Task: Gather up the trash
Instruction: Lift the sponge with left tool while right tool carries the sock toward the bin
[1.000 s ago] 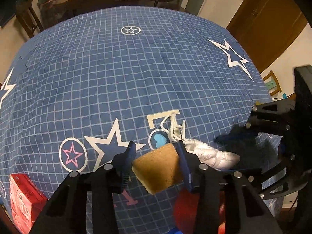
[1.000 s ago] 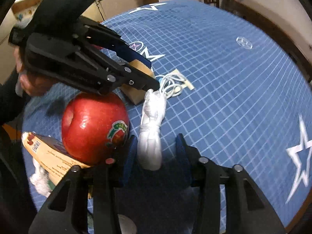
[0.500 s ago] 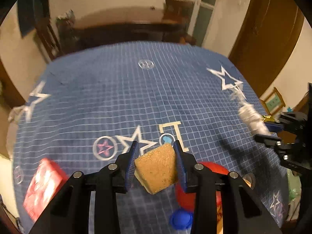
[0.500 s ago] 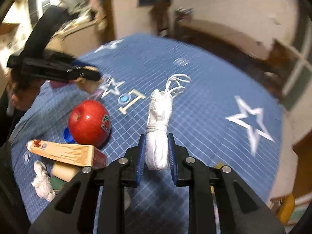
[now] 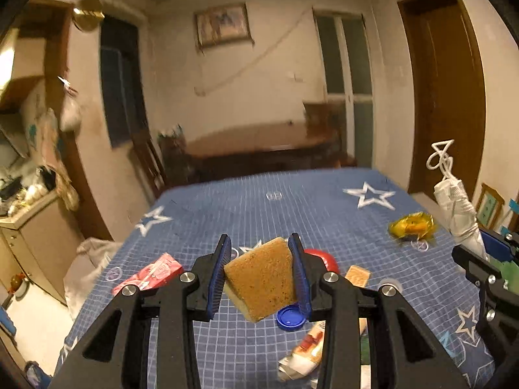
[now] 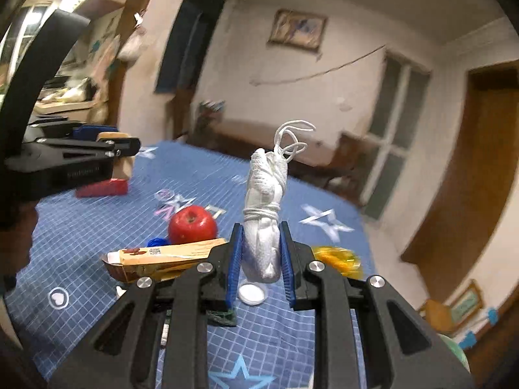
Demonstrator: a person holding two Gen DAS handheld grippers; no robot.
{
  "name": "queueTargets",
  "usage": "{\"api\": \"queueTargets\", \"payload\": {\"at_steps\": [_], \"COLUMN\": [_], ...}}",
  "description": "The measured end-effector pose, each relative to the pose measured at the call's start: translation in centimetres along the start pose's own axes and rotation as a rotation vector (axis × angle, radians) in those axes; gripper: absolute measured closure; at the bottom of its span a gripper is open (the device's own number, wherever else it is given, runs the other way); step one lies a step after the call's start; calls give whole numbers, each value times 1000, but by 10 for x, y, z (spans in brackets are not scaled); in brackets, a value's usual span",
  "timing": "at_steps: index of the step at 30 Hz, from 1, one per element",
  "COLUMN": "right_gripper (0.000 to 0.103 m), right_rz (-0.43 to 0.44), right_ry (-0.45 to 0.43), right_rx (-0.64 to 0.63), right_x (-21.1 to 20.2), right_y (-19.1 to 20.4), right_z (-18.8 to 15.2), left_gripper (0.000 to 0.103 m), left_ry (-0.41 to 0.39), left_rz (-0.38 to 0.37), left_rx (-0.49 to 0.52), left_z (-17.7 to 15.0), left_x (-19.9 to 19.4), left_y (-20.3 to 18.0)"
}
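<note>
Your left gripper (image 5: pixel 260 275) is closed on one sponge (image 5: pixel 262 281), brown on the face with a pale yellow layer below, tilted and held in the air above the surface (image 5: pixel 246 214). Your right gripper (image 6: pixel 259 259) is closed on one white bundle (image 6: pixel 264 214), upright, wrapped with white string and with string loops at its top.

The far part of the surface is bare blue cloth with stars, and its far edge and left edge are well apart from both grippers.

Below the grippers, on the near part, lie one apple (image 6: pixel 192 224), one blue cap (image 5: pixel 290 317), one red packet (image 5: pixel 149 274), one yellow wrapper (image 5: pixel 411 225), one long carton (image 6: pixel 162 256) and one white lid (image 6: pixel 252 291). The apple, the cap and the carton are close together.
</note>
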State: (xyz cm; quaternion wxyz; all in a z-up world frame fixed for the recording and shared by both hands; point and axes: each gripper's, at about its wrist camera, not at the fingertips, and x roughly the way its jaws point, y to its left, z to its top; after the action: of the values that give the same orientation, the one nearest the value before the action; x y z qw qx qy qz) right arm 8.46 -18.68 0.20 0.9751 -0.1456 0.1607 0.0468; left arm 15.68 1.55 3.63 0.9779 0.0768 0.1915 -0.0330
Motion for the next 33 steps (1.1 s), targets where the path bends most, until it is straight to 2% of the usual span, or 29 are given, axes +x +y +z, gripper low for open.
{"api": "queueTargets", "payload": {"at_steps": [1,3,6,17,22,33], "right_gripper": [82,82,82,82,82,82], "right_rz": [-45,-82,-127,-151,-189,-282], "right_ry": [-24,-50,-75,-83,-86,-80], "right_rx": [3,21,48,110,162,251], "right_x": [-9,-21,-32,-65,-80,-89], "right_y": [3,3,5,-1,-12,-51], "right_z": [-2,-6,-12,-24,-31,-46], "left_gripper": [65,65,65,65,65,65], "left_ry": [-13,-52,-61,-94,-106,-103], "left_rz": [4,33,47,49,12,-91], "left_rx": [-4,-28,-58,-70,-48,11], "left_z": [-2,-5,-7,-11,-8,3], "left_x": [-6,-25,-39,-88,-97,-86], "left_y": [-3,-10,-15,-38,-56,-120]}}
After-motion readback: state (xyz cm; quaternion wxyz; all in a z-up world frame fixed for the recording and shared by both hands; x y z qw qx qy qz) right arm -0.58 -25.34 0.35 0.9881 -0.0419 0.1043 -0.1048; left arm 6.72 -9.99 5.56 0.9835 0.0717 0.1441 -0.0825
